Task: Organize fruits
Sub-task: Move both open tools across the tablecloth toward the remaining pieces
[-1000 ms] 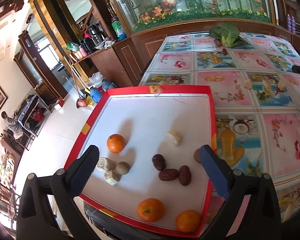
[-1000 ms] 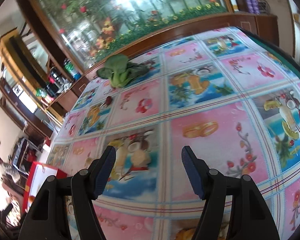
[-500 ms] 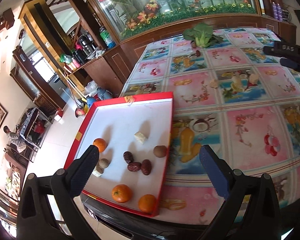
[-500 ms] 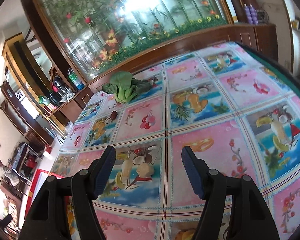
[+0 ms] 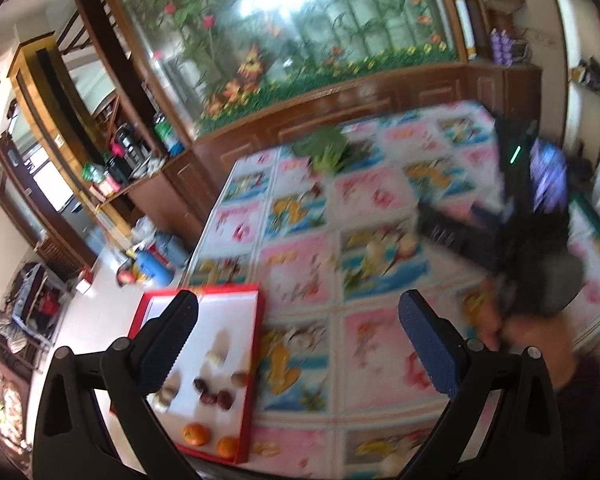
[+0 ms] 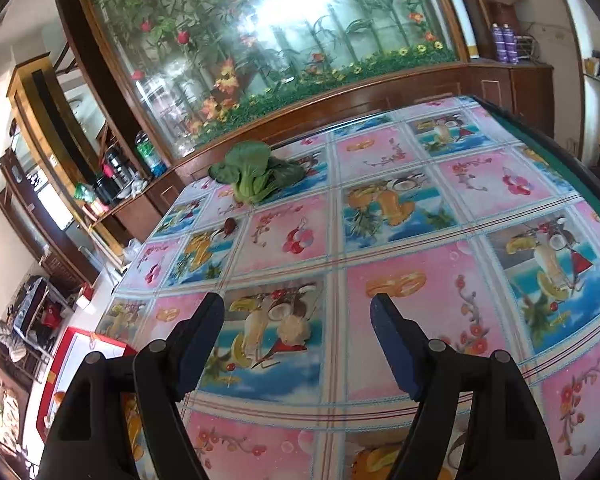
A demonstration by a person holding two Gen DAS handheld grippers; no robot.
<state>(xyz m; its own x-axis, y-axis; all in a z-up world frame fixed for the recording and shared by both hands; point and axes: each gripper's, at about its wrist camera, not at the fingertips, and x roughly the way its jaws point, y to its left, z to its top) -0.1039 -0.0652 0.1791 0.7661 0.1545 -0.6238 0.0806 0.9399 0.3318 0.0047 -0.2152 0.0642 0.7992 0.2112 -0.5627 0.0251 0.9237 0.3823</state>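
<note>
Both claws are released with nothing between the fingers: the left claw (image 5: 298, 344) hangs above the table (image 5: 380, 364) just right of the red tray (image 5: 256, 344), and the right claw (image 6: 298, 340), whose jaws have just been opening, hangs over bare tablecloth. Inside the tray lie two oranges (image 5: 196, 434), three dates (image 5: 216, 396) and several pale pieces. A leafy green (image 6: 252, 176) sits at the table's far end, well beyond the tray, a lone date (image 6: 229, 225) just beside it.

A tray (image 5: 253, 344) sits at the table's (image 6: 404, 248) near left corner, with oranges (image 5: 196, 434) at its near edge and dates (image 5: 216, 396) behind them. A leafy vegetable (image 6: 252, 176) lies at the table's far side, a single date (image 6: 229, 225) just before it.
</note>
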